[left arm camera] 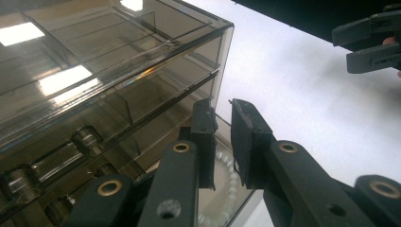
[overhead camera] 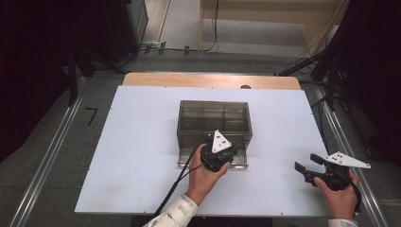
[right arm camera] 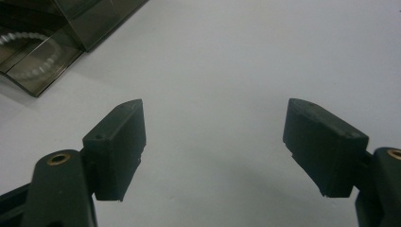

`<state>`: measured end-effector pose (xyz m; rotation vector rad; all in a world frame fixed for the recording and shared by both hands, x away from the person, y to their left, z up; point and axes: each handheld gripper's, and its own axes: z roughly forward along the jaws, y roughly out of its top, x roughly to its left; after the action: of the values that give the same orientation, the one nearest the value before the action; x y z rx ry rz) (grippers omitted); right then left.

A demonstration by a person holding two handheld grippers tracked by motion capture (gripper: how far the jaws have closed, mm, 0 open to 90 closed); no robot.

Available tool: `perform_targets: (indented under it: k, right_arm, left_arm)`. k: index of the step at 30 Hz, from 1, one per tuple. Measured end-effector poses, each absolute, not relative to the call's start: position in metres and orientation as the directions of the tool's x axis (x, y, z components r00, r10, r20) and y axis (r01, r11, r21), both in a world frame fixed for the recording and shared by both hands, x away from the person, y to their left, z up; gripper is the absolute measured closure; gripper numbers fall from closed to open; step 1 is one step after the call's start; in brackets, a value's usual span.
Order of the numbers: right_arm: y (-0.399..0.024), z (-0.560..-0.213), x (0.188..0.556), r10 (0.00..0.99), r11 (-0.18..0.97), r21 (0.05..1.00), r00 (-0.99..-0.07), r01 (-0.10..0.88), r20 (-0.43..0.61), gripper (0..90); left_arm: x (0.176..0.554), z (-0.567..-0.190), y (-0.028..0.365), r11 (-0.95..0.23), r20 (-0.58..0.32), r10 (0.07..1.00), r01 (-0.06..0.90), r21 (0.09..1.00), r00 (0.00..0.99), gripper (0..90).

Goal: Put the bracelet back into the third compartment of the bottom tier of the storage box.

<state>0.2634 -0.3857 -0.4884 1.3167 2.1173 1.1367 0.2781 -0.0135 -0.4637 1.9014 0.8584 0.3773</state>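
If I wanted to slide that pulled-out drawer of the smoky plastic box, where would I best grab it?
Probably by the front wall of the drawer, coming from the person's side of the table. That wall is thin and upright and sticks out clear of the box, so one jaw could go inside it and one outside. Stay shallow, because a bead string lies just behind it.

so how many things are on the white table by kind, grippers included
clear smoky drawer box: 1
white bead string, in the box's pulled-out drawer: 1
grippers: 2, left gripper and right gripper
total: 4
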Motion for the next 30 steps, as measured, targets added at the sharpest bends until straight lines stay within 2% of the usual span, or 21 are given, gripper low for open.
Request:
perform_targets:
  k: [5,8,21,28,30]
  right_arm:
    - [-0.3857,-0.4885,0.2633,0.875,0.225,0.803,-0.476,0.552,0.083,20.3]
    - [-0.3856,-0.4885,0.2632,0.875,0.226,0.803,-0.478,0.552,0.082,20.3]
    - [-0.3854,-0.4884,0.2631,0.876,0.226,0.802,-0.475,0.553,0.08,20.3]
    - [-0.3853,-0.4886,0.2631,0.876,0.229,0.802,-0.476,0.552,0.078,20.3]
    - [-0.3854,-0.4887,0.2631,0.876,0.23,0.802,-0.477,0.552,0.077,20.3]
  left_arm:
    - [0.2774,-0.4631,-0.0129,-0.27,-0.101,0.703,0.396,0.878,0.704,75.5]
    - [0.2775,-0.4629,-0.0124,-0.273,-0.099,0.704,0.396,0.877,0.704,70.5]
    - [0.2728,-0.4631,-0.0136,-0.275,-0.1,0.689,0.386,0.881,0.718,62.3]
    - [0.2705,-0.4623,-0.0096,-0.238,-0.117,0.7,0.385,0.892,0.705,39.1]
    - [0.2688,-0.4623,-0.0084,-0.239,-0.118,0.701,0.387,0.89,0.703,35.0]
